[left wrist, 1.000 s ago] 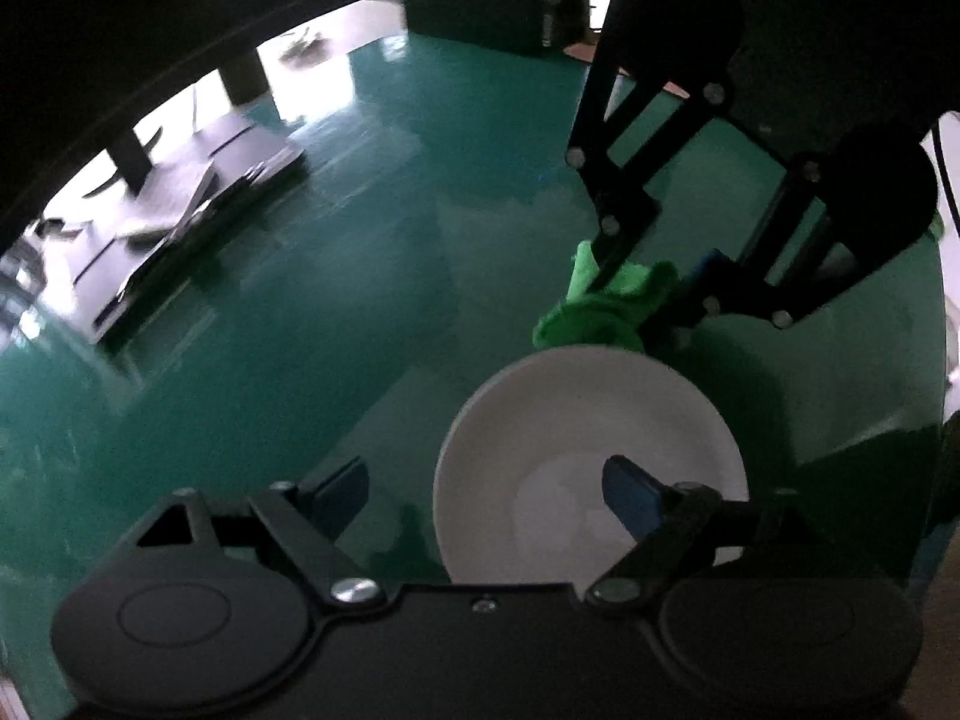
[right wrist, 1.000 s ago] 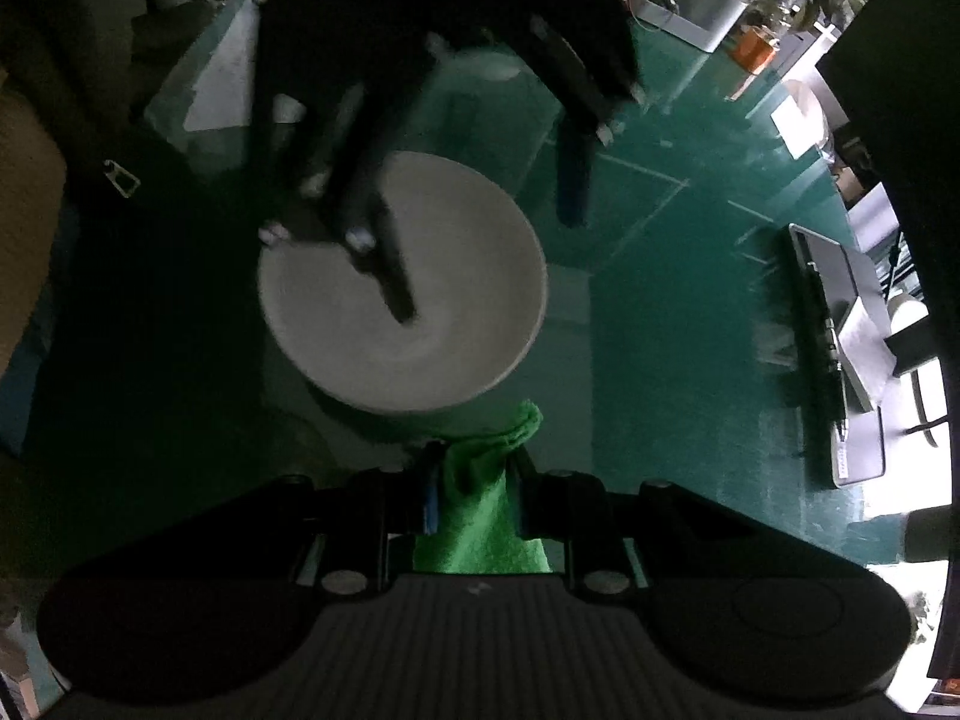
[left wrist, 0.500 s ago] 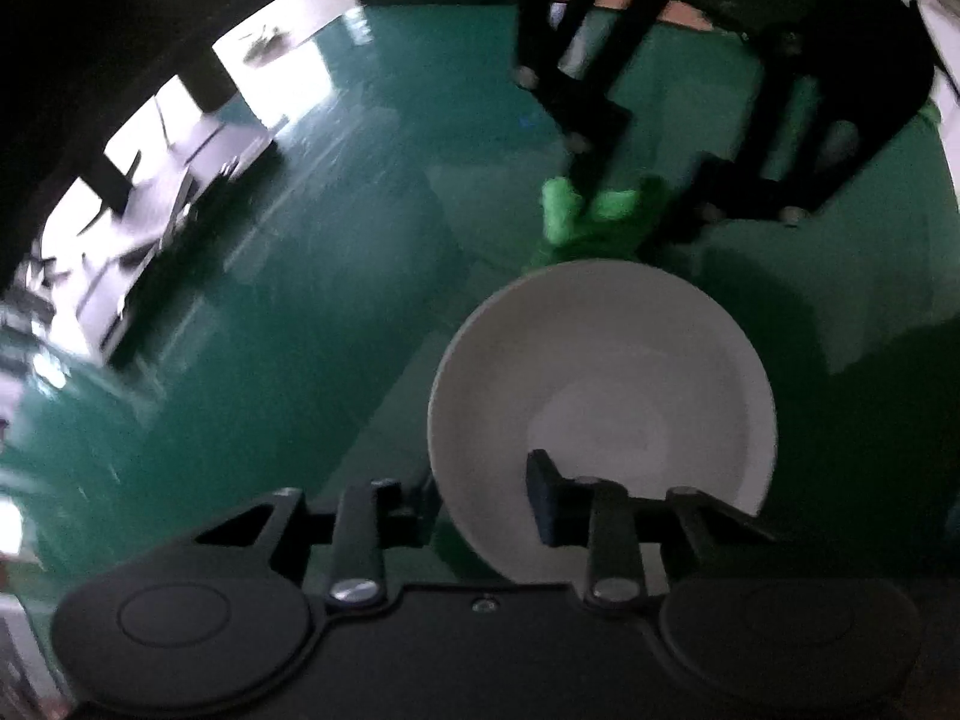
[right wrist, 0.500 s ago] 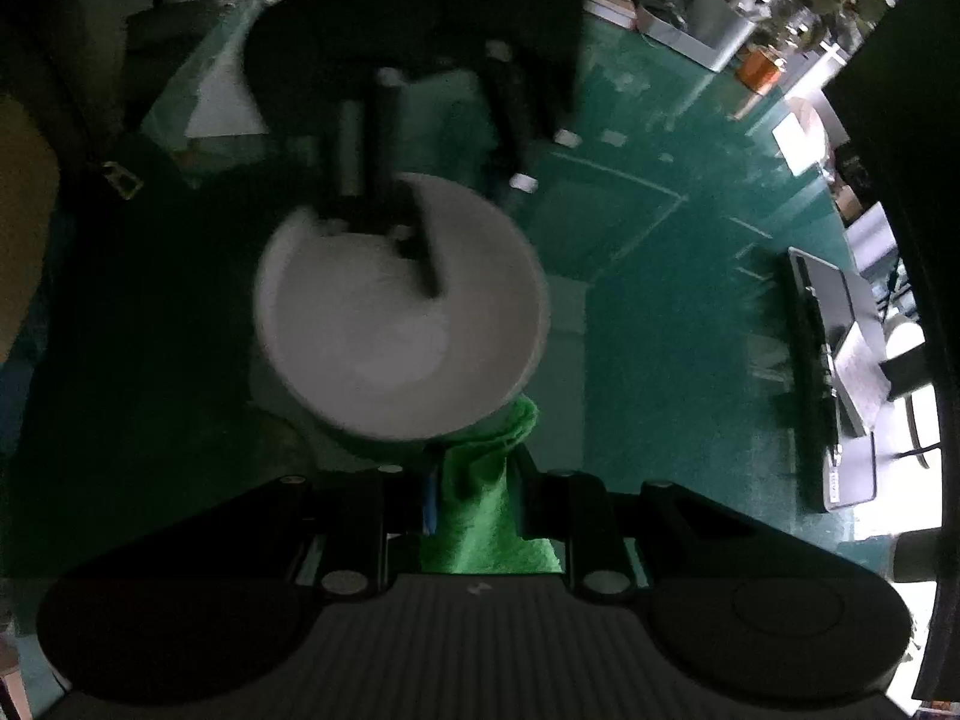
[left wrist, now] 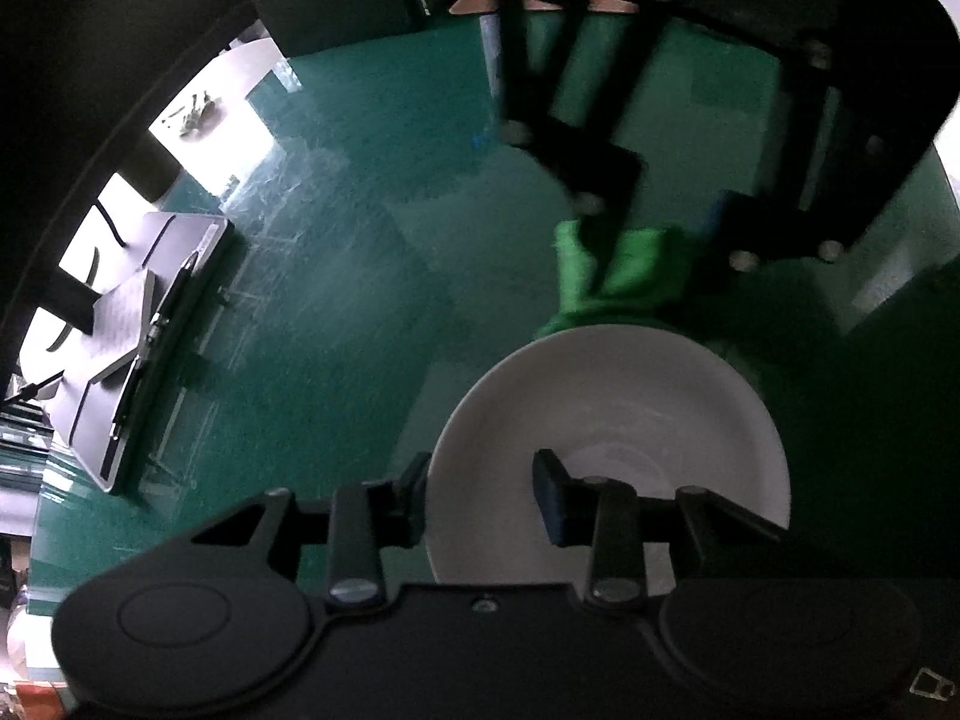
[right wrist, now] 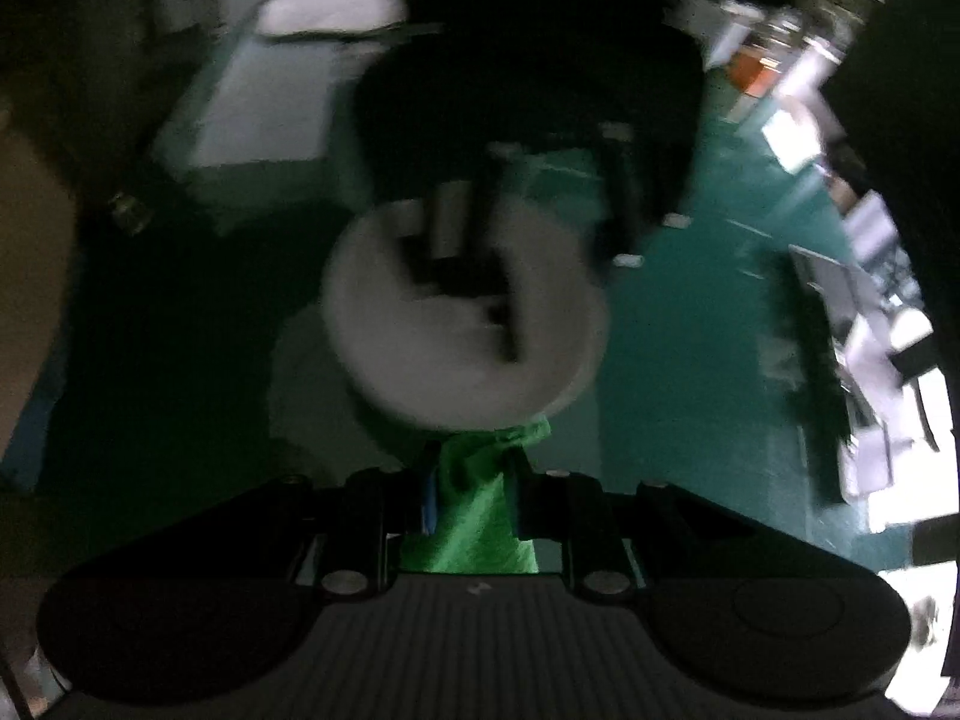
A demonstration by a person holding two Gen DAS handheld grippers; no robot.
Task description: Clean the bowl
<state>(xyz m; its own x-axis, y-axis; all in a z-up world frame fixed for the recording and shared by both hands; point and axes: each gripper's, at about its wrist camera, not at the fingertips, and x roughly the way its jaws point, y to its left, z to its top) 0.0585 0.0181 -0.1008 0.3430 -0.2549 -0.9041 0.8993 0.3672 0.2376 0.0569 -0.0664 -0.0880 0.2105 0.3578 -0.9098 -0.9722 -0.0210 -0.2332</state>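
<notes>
Our left claw point(left wrist: 483, 495), jaws opening, straddles the upward-facing white bowl's point(left wrist: 606, 408) rim on the green desk point(left wrist: 336, 300), while our right claw point(right wrist: 471, 495) pinches a green cloth point(right wrist: 474, 510) beside it.

Glossy dark-green table surface point(left wrist: 336, 324), scuffed, reflecting pale window light near its far left edge. Flat grey laptop-like device point(left wrist: 150, 324) lies at the table's left edge with a dark pen on it. Room dim overall. Beyond the table's right edge, bright blurred clutter and an orange item point(right wrist: 759, 69).
</notes>
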